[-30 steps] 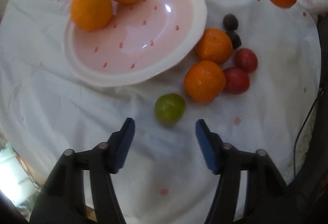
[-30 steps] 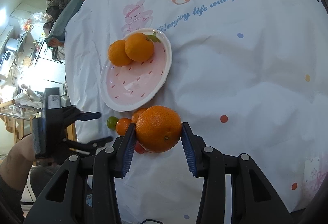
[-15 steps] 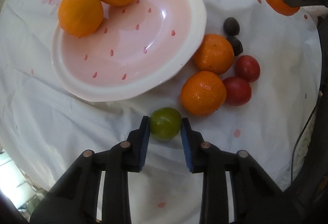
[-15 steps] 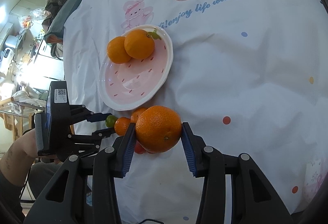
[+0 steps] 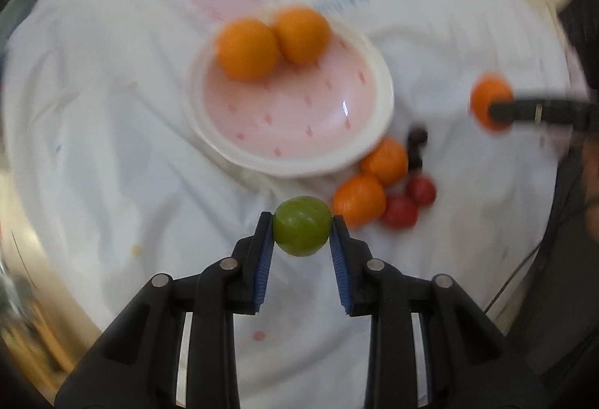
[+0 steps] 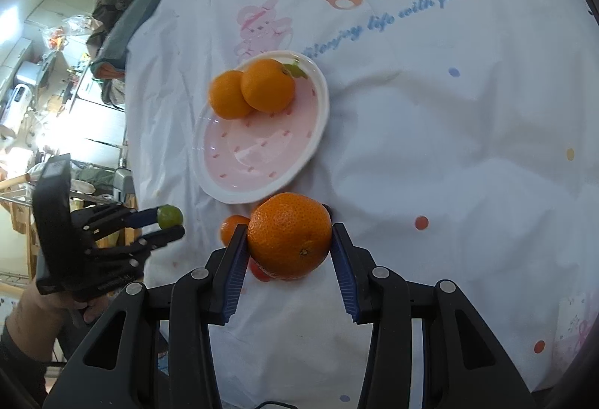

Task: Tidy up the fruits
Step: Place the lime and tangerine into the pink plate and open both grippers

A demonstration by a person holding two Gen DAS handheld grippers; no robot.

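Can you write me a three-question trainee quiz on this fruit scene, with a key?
1. True or false: the left claw is shut on a green fruit.
2. How many oranges lie in the pink plate? A) none B) two C) four
3. Fill in: the right claw is shut on an ______.

Key:
1. True; both pads press the fruit's sides.
2. B; two oranges sit together at the plate's far end.
3. orange. More oranges, two red fruits and two dark ones remain on the cloth beside the plate.
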